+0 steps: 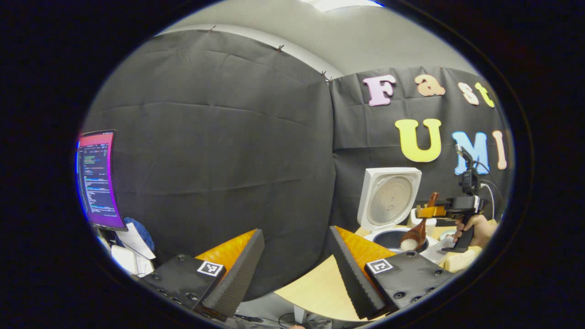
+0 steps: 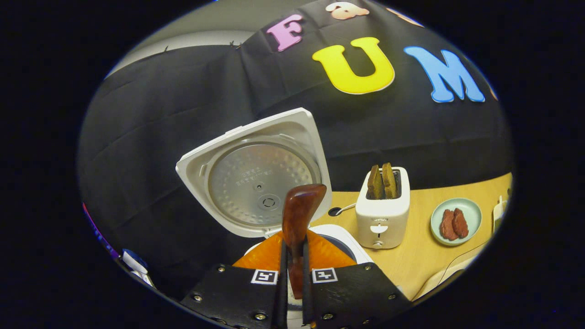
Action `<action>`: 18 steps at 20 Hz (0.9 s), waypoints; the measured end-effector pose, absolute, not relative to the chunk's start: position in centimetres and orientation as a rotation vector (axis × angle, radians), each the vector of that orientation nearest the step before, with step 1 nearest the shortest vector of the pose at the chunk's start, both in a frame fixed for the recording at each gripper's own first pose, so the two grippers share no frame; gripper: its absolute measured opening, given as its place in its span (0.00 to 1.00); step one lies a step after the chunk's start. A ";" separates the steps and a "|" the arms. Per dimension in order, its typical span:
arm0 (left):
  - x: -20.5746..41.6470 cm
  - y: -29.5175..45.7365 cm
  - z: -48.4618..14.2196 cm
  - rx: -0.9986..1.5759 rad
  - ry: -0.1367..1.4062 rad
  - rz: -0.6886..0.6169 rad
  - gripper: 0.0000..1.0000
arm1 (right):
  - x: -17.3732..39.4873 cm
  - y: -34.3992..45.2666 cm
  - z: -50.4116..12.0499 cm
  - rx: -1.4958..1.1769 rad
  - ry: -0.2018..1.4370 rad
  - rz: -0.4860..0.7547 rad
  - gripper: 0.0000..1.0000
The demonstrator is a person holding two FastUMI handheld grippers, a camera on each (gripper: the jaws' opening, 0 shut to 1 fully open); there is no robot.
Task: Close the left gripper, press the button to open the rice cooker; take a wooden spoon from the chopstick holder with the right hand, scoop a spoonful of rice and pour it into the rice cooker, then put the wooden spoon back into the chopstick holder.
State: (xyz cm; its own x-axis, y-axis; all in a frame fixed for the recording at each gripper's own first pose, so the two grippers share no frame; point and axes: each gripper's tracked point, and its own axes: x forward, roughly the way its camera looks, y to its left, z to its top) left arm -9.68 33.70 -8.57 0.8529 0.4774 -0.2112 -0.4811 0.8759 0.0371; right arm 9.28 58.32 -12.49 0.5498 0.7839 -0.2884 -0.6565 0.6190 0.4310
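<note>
While its round, dimpled metal lid stands upright, one white rice cooker (image 2: 256, 183) is seen open on the pale wooden table (image 2: 425, 260). One glossy wooden spoon (image 2: 298, 219) is clamped by its handle between the closed fingers of the right gripper (image 2: 293, 278); its bowl, heaped with white rice (image 1: 407, 244), is held over the cooker's dark pot. The left gripper (image 1: 295, 269) is held wide open, left of the cooker. Two toast slices stand in one toaster (image 2: 383, 208) right of the cooker.

Your wooden table (image 2: 425, 265) carries the white rice cooker (image 2: 340, 240) with its lid (image 2: 256, 176) raised, standing at the table's left end. Just to its right in the right gripper view you have a white toaster (image 2: 382, 219) holding two bread slices (image 2: 381, 181), and farther right a pale green plate (image 2: 473, 212) with two pieces of meat (image 2: 453, 225).
</note>
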 end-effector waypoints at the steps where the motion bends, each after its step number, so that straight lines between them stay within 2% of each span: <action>1: -9.7 33.8 -8.8 -0.022 0.218 0.504 0.98 | 8.9 58.3 -11.9 0.246 0.452 0.879 0.13; 6: -9.1 33.4 -8.6 -0.033 0.208 0.490 1.00 | 7.4 58.4 -8.1 -0.001 0.199 0.949 0.13; 7: -8.9 33.3 -8.6 -0.034 0.203 0.486 0.98 | 7.1 58.2 -7.6 -0.047 0.153 0.954 0.13; 10: -8.3 33.0 -8.5 -0.038 0.192 0.469 0.99 | 7.5 56.6 -6.1 -0.094 0.062 0.926 0.13; 14: -6.1 31.1 -7.1 -0.045 0.164 0.429 0.98 | 8.3 53.9 -3.0 0.118 0.101 0.915 0.13; 15: -5.2 30.4 -6.8 -0.049 0.155 0.413 0.94 | 8.2 53.2 -2.4 0.196 0.124 0.920 0.13; 16: -4.3 29.6 -6.5 -0.052 0.148 0.397 0.98 | 8.4 52.2 -2.0 0.258 0.143 0.906 0.13; 17: -3.7 28.8 -6.4 -0.054 0.143 0.380 0.94 | 8.6 51.3 -1.8 0.308 0.165 0.891 0.13; 18: -2.9 27.9 -6.2 -0.055 0.139 0.362 0.98 | 9.0 50.0 -1.7 0.351 0.184 0.868 0.13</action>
